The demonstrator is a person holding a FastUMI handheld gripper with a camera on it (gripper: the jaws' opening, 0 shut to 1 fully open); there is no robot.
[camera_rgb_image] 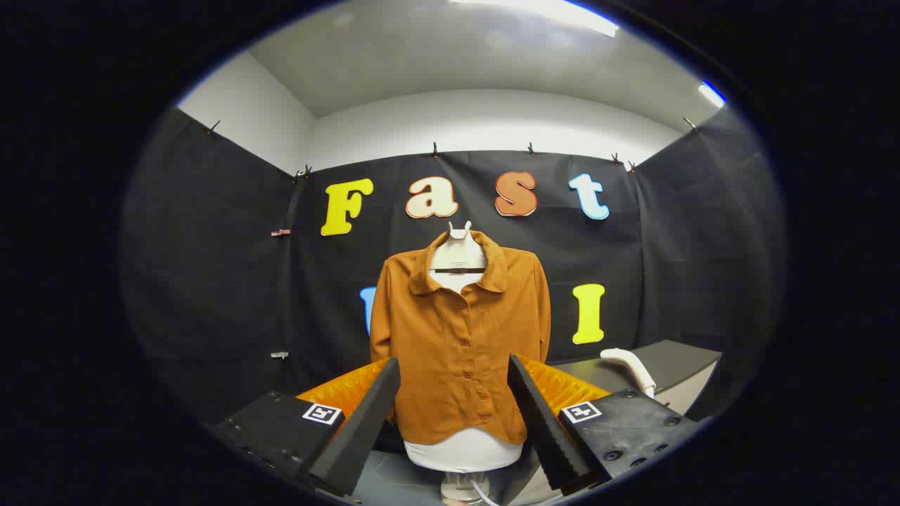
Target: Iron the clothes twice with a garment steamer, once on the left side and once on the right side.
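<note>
A brown button-up shirt (458, 337) hangs on a white mannequin torso (464, 450) straight ahead, in front of the black cloth wall. My gripper (455, 429) is open, its two fingers spread wide to either side of the shirt's lower hem, with nothing held between them. The shirt stands some way beyond the fingertips. A white garment steamer handle (631, 368) lies on a grey table (675, 362) to the right of the shirt, beyond the right finger (545, 422).
The mannequin stands on a thin pole base (460, 486) with a cable beside it. Black cloth walls close the booth on the left, back and right. The grey table's front edge runs toward the right finger.
</note>
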